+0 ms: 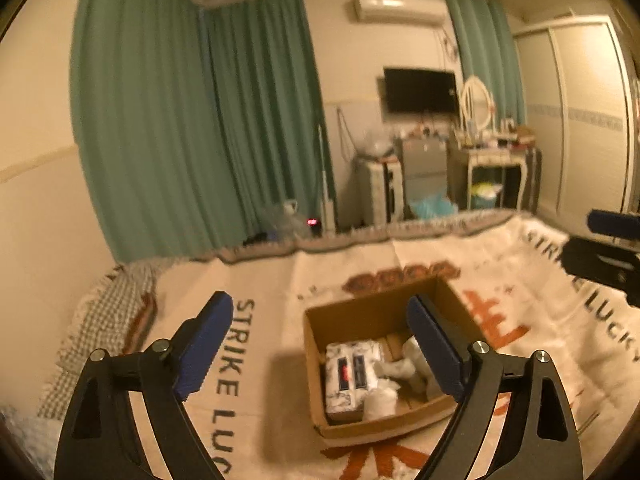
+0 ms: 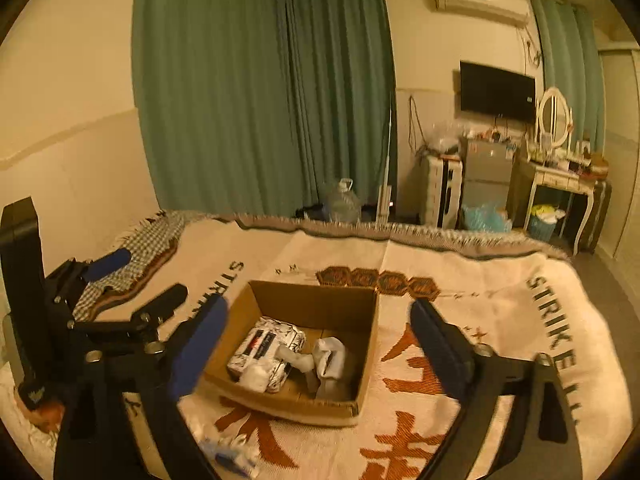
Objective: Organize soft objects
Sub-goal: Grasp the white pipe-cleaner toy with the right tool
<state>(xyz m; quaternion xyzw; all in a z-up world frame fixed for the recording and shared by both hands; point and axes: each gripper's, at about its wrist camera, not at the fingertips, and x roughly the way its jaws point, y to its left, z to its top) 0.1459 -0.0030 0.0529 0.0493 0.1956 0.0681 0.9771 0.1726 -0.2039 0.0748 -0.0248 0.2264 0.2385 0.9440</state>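
Observation:
An open cardboard box (image 1: 316, 384) (image 2: 368, 364) sits on the printed blanket on the bed. Inside lie a patterned tissue pack (image 1: 350, 376) (image 2: 262, 346) and white crumpled soft items (image 1: 380, 398) (image 2: 330, 354). My left gripper (image 1: 320, 344) is open and empty, held above the box's near side; it also shows at the left in the right wrist view (image 2: 132, 280). My right gripper (image 2: 316, 352) is open and empty above the box; it shows at the right edge in the left wrist view (image 1: 600, 248). A white and blue soft item (image 2: 232, 454) lies on the blanket in front of the box.
The cream blanket (image 1: 260, 288) (image 2: 500, 320) with "STRIKE LUCKY" lettering covers the bed. A checked cloth (image 1: 108, 312) (image 2: 156, 236) lies at the far left. Beyond the bed stand green curtains (image 1: 200, 120), a small fridge (image 2: 486, 176) and a dressing table (image 2: 560, 184).

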